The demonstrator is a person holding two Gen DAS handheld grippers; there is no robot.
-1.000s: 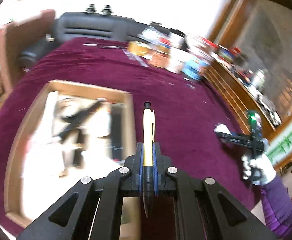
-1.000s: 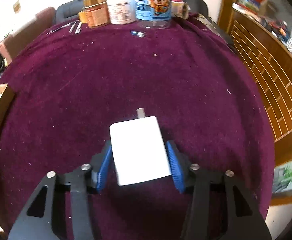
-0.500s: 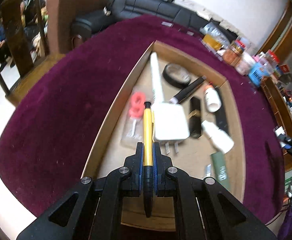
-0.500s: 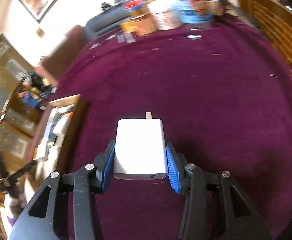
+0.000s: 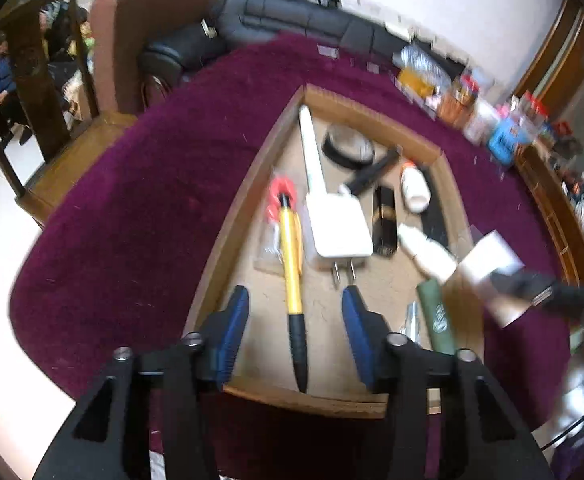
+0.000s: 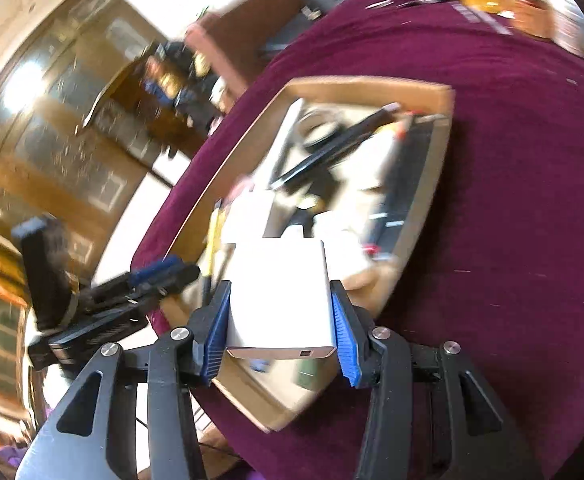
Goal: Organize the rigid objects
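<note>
Left gripper [image 5: 295, 322] jaws apart over cardboard tray [image 5: 227, 240]; yellow pen [image 5: 292, 276] between them, unclamped, near tray's left wall; long axis front-to-back, black tip toward tray's near edge. Right gripper [image 6: 279, 320] clamped on white charger [image 6: 279, 300] above tray's near end; judgement: lower it flat into bare floor, clear of pen, before releasing.

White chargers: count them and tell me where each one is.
2. One white charger lies in the cardboard tray, prongs toward the camera, beside the yellow pen. The other white charger is clamped in the right gripper over the tray. Others may be hidden.
</note>
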